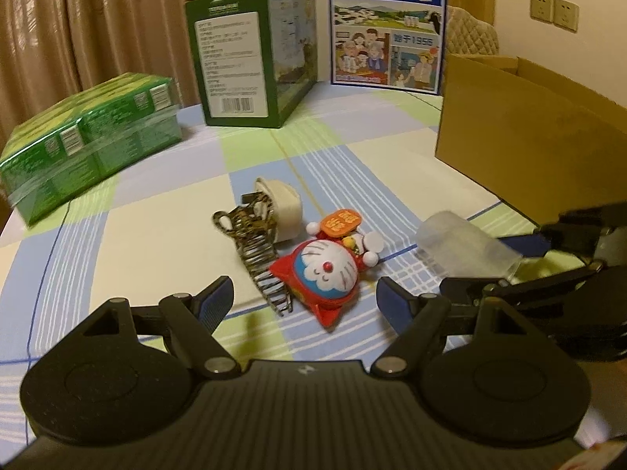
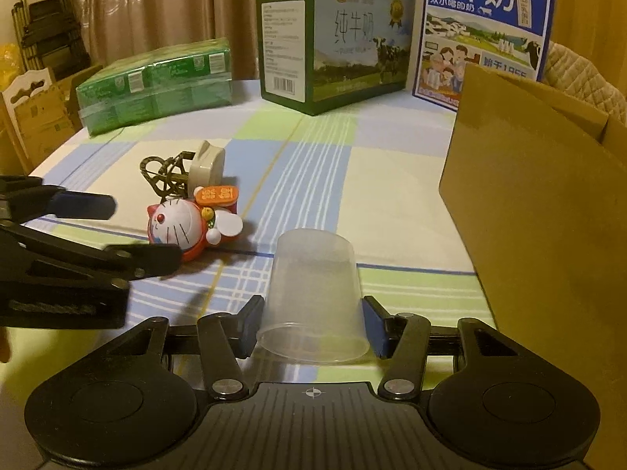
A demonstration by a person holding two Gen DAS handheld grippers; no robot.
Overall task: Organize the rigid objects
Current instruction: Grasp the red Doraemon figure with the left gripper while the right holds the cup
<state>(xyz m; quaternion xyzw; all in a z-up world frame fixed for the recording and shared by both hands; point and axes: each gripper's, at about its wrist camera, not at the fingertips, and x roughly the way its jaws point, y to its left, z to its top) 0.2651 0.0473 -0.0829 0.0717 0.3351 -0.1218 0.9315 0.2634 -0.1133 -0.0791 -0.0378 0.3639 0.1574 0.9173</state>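
A clear plastic cup [image 2: 313, 293] lies on its side between the pads of my right gripper [image 2: 313, 325], rim toward the camera; the gripper is shut on it. In the left wrist view the same cup [image 1: 458, 243] sticks out of the right gripper [image 1: 505, 264] at the right edge. My left gripper [image 1: 305, 299] is open just above a red and blue cat toy [image 1: 325, 270] lying on the cloth. A striped hair claw [image 1: 254, 246] and a cream round item [image 1: 284, 203] lie just behind the toy, touching each other.
An open cardboard box [image 2: 540, 203] stands at the right. A green shrink-wrapped pack [image 1: 86, 145], a green milk carton box [image 1: 250, 58] and a blue milk box [image 1: 388, 27] stand along the far side of the checked tablecloth [image 1: 156, 227].
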